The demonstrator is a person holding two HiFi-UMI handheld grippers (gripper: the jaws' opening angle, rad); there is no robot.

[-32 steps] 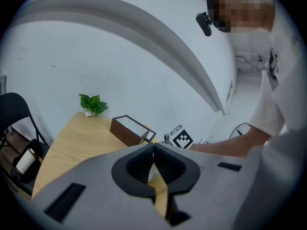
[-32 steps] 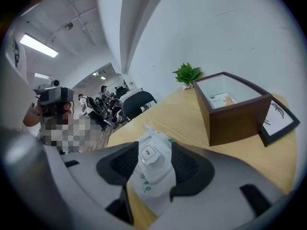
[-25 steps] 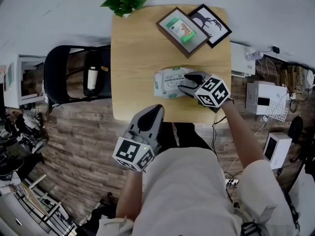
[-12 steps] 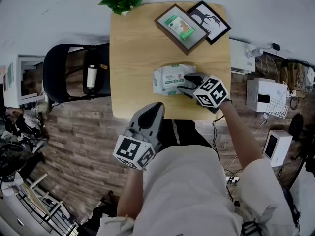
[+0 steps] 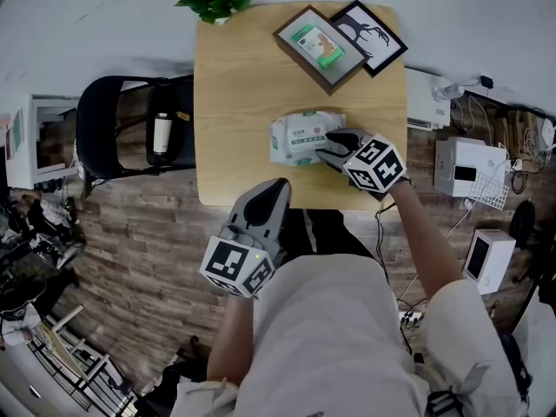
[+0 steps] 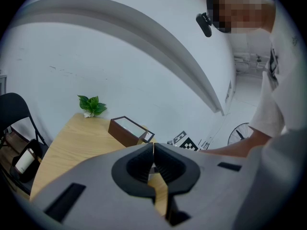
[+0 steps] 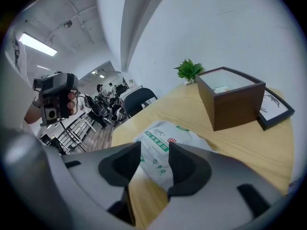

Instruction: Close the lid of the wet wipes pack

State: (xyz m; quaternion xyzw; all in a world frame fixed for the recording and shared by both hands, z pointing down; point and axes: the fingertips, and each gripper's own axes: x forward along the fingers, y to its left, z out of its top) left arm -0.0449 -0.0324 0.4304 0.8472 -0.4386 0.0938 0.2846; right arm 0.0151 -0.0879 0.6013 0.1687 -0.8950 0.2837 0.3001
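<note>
The wet wipes pack (image 5: pixel 300 137) (image 7: pixel 165 140) is white with green print and lies flat, label up, in the middle of the wooden table (image 5: pixel 234 94). Whether its lid is up is too small to tell. My right gripper (image 5: pixel 328 148) (image 7: pixel 154 150) sits at the pack's right end. Its jaws have just been closing but still stand apart, with the pack showing just ahead through the gap and no pad pressing on it. My left gripper (image 5: pixel 268 200) (image 6: pixel 153 147) hangs in front of the table's near edge, shut with nothing in it.
A brown box frame (image 5: pixel 317 46) (image 7: pixel 230 97) and a black-framed deer picture (image 5: pixel 372 31) stand at the back right. A small plant (image 5: pixel 217 3) stands at the back left corner. A black chair (image 5: pixel 122 133) holding a bottle is left of the table. Boxes and cables lie on the floor at the right.
The right gripper stays at the pack's right end and the left gripper has kept still. Only the view has shifted a little.
</note>
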